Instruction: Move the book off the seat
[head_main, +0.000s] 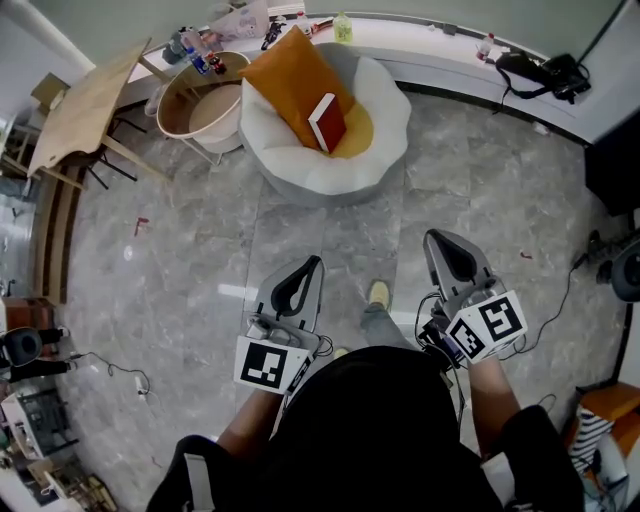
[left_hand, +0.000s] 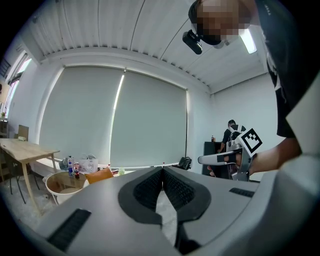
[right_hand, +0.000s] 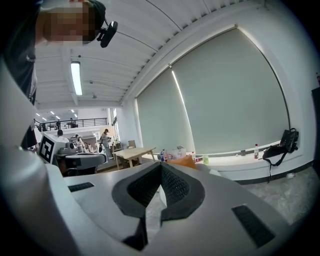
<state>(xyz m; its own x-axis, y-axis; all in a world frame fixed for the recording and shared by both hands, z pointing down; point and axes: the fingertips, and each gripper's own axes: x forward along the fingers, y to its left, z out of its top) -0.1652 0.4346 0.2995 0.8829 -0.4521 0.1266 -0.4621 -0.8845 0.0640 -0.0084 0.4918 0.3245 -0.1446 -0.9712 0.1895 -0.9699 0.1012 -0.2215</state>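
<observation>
Far across the grey floor, spotted the red book (head_main: 327, 121) on the white seat (head_main: 300, 170), propped on edge against the orange cushion (head_main: 290, 75) and well apart from both tongs. Held the left tongs (head_main: 316, 262) closed right to the tips, gripping nothing. Held the right tongs (head_main: 432, 238) the same way, shut and empty. Carried both side by side, pointing roughly level toward the seat, probably for an approach on foot rather than a reach. Judged shut tongs sensible for the walk, with opening needed only near the book. Noted a wooden table (head_main: 85, 105) and a round tub (head_main: 205, 110) far left of the seat, off the likely path.
</observation>
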